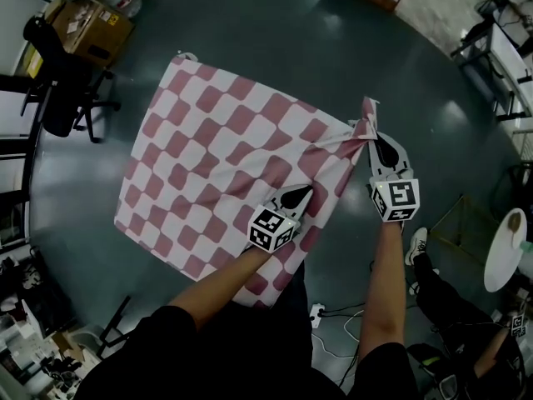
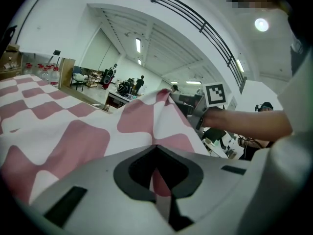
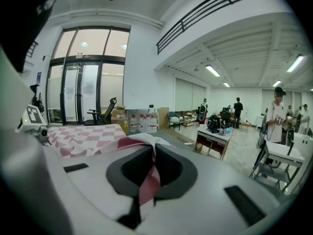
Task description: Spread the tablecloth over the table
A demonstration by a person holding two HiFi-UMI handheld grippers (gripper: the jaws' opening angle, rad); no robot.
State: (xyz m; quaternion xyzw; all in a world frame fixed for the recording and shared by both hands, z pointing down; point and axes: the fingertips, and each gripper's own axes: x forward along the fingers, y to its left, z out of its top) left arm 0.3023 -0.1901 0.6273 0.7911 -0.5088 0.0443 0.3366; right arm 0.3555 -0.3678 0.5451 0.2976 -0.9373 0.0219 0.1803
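So the checked tablecloth point(image 1: 208, 148) was lying across most of the table (which you basically couldn't see under it). It sat flat out toward 9 and 11 o'clock but was rucked up on the near-right side. The right gripper point(image 1: 371, 132) had its jaws pinched tight on the corner at roughly 3 o'clock. That corner was lifted and twisted into a little rope, with creases running from it back into the cloth. My guess is that was to get tension for pulling the corner outward. The left gripper point(image 1: 304, 192) was clamped on a fold of the near edge at about 5 o'clock, with a strip of pink cloth showing between its jaws in its own view. That was probably to anchor that side. Next up, I'd say: draw the two apart and lay the corner down square.
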